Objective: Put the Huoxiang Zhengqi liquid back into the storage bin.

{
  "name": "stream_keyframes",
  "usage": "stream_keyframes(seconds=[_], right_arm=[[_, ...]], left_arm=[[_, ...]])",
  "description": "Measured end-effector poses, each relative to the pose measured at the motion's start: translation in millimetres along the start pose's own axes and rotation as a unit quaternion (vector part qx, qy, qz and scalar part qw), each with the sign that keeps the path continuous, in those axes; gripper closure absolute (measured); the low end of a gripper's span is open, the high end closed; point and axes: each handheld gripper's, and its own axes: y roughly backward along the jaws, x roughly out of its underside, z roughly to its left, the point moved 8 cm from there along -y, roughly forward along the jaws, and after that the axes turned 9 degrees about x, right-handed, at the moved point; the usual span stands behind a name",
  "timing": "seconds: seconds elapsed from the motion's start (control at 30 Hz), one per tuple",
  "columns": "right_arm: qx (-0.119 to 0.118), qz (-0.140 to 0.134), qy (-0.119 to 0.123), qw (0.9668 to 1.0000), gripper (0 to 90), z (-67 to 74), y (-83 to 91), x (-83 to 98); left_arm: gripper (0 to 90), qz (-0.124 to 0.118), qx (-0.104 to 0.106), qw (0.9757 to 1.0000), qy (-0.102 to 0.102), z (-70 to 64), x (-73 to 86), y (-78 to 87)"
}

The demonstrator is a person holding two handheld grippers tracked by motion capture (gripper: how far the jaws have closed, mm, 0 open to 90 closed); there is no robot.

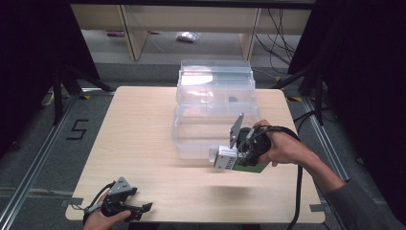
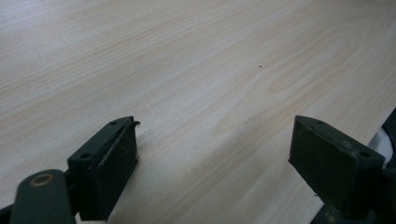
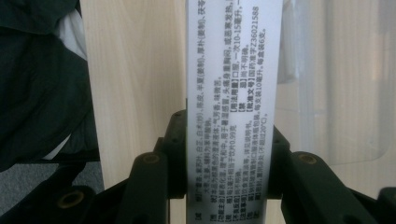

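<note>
Now right gripper jaws clamped on white printed box, beside clear bin, left gripper jaws spread wide over near-left table.

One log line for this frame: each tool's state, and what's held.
left tool: open, over bare table | right tool: shut on white box | clear bin: beside box

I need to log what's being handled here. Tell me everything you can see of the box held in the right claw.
The box is a slim white carton, cardboard by its look, with black Chinese print and the code Z36021588 on the face toward the right gripper view. The right claw is shut on its narrow sides, jaws pressing both edges. In the high view the box shows a green face and hangs above the wooden table, just before the clear plastic bin.
</note>
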Motion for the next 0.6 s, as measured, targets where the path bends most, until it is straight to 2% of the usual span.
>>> stream_keyframes(seconds=[0.03, 0.07, 0.1, 0.13, 0.17, 0.2, 0.23, 0.3, 0.33, 0.37, 0.43, 0.47, 0.5, 0.53, 0.57, 0.6], right_arm=[[0.002, 0.0, -0.009, 1.0, 64.4, -0.5, 3.8, -1.4], [0.005, -0.007, 0.006, 0.9999, 64.4, -4.3, 6.7, -4.3], [0.007, -0.007, 0.0, 1.0, 64.4, -5.8, 11.0, -5.6], [0.009, -0.01, 0.004, 0.9999, 64.4, -7.9, 13.2, -7.2], [0.012, -0.003, -0.004, 0.9999, 64.4, -8.8, 17.0, -7.1], [0.017, -0.008, 0.011, 0.9998, 64.4, -13.0, 19.6, -9.3], [0.016, -0.003, -0.002, 0.9999, 64.4, -13.4, 22.7, -9.4], [0.023, -0.009, 0.005, 0.9997, 64.4, -19.6, 25.9, -12.0], [0.022, -0.006, 0.001, 0.9997, 64.4, -20.9, 26.7, -12.8], [0.023, -0.005, 0.009, 0.9997, 64.4, -24.1, 27.2, -13.7], [0.022, -0.002, 0.002, 0.9998, 64.4, -27.6, 27.3, -14.3], [0.025, -0.004, 0.007, 0.9997, 64.4, -30.7, 26.8, -15.3], [0.023, -0.001, -0.003, 0.9997, 64.4, -31.3, 26.7, -15.2], [0.025, -0.008, 0.02, 0.9994, 64.4, -36.2, 25.4, -17.0], [0.022, 0.002, 0.005, 0.9997, 64.4, -36.4, 26.2, -16.1], [0.025, -0.003, 0.009, 0.9996, 64.4, -38.7, 25.8, -17.2]], left_arm=[[14.8, -0.003, 0.001, 1.0, 0.002, -0.3, -0.4, -0.3], [14.8, -0.003, 0.001, 1.0, 0.002, -0.3, -0.4, -0.3], [14.8, -0.005, 0.0, 1.0, 0.007, -0.5, -0.8, -0.7], [14.8, -0.003, 0.0, 1.0, 0.006, -0.4, -0.6, -0.7], [14.8, -0.003, 0.0, 1.0, 0.006, -0.4, -0.5, -0.5], [14.8, 0.005, -0.001, 1.0, -0.004, 0.9, 0.2, 0.9], [14.8, 0.004, 0.0, 1.0, -0.004, 1.0, 0.1, 1.0], [14.8, 0.004, 0.0, 1.0, -0.004, 0.8, 0.1, 0.8], [14.8, 0.005, 0.001, 1.0, -0.005, 0.8, 0.3, 0.8], [14.8, 0.005, 0.001, 1.0, -0.007, 1.0, 0.1, 1.0], [14.8, 0.004, 0.0, 1.0, -0.002, 0.5, 0.2, 1.0], [14.8, 0.004, 0.0, 1.0, -0.001, 0.2, 0.3, 0.9], [14.8, 0.006, 0.001, 1.0, -0.005, 0.6, 0.3, 0.9], [14.8, 0.006, 0.001, 1.0, -0.005, 0.6, 0.3, 0.9], [14.8, 0.004, 0.001, 1.0, -0.003, 0.6, 0.2, 0.8], [14.8, 0.002, 0.0, 1.0, -0.001, 0.4, 0.3, 0.8]])
